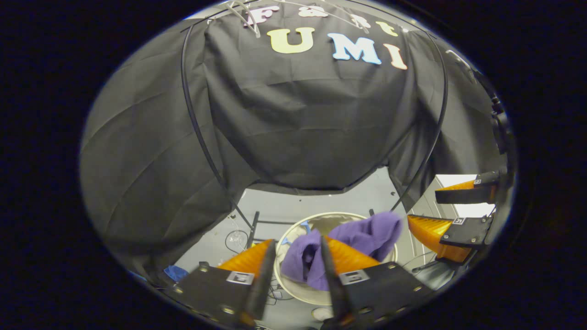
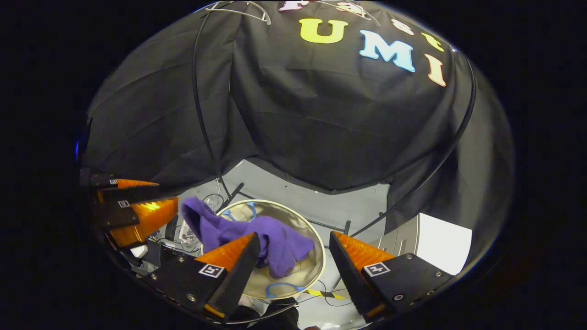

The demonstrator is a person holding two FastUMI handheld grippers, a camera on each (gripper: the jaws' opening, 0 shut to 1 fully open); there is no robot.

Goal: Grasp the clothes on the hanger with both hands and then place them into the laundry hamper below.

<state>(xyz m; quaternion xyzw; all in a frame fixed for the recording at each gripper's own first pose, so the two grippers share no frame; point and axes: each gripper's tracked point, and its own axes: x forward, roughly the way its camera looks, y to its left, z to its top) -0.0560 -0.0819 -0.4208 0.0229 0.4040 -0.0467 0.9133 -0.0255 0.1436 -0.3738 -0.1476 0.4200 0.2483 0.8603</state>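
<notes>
on your left, your left gripper (image 1: 298, 266) hangs above the laundry hamper (image 1: 293, 286) with its fingers spread apart; purple cloth shows in the gap between them, but it looks to lie lower down, and neither finger presses on it. the purple clothes (image 1: 362, 233) sit bunched inside the hamper, with one fold raised over the far rim toward your right gripper (image 1: 447, 215), which the left gripper view shows off to the side, also spread open and holding nothing. up at the top of both views the white hanger (image 1: 245, 13) hangs bare against the black cloth wall. moving across to the right gripper view, your right gripper (image 2: 293, 266) stands wide open over the round hamper (image 2: 316, 250), and the clothes (image 2: 275, 238) drape from the middle of the basket up over its left edge, toward your left gripper (image 2: 137, 206). by my reading the drop is made, and what is left carries the risk: that raised fold resting on the rim could slide out onto the grey floor (image 2: 298, 190) if a finger brushes it as you pull away. a finger dipped too low could also snag the soft knit and lift it back out, or knock the light hamper sideways toward the cables (image 2: 321, 293) beside it.
</notes>
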